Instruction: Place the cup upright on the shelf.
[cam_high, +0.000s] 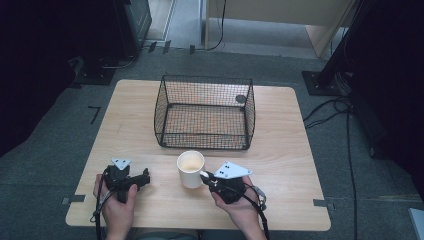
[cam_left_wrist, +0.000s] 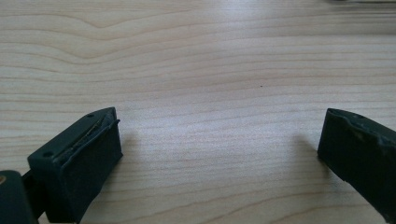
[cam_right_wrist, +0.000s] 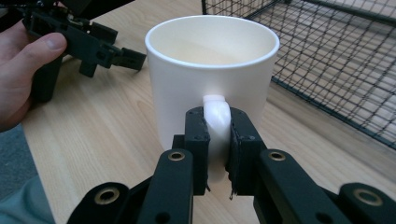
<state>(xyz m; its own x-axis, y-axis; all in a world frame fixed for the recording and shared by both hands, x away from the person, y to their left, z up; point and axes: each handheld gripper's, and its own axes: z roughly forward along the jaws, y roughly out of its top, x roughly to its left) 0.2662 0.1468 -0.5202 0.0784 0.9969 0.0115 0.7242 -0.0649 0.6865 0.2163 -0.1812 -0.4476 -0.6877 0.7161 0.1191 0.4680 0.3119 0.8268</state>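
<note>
Both right tongs (cam_right_wrist: 217, 140) hide mug (cam_right_wrist: 210, 70) handle.

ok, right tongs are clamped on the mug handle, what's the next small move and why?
Probably lift the white ceramic mug a little and carry it toward the black wire mesh basket just behind it. The right tongs are shut on its handle, the basket looks empty, and the left tongs rest open on the wooden table.

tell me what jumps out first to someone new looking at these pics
The white mug near the table's front middle stands out, its handle pinched by the right gripper. Behind it sits a black wire basket, empty. At the front left, the left gripper rests open over bare wood.
</note>
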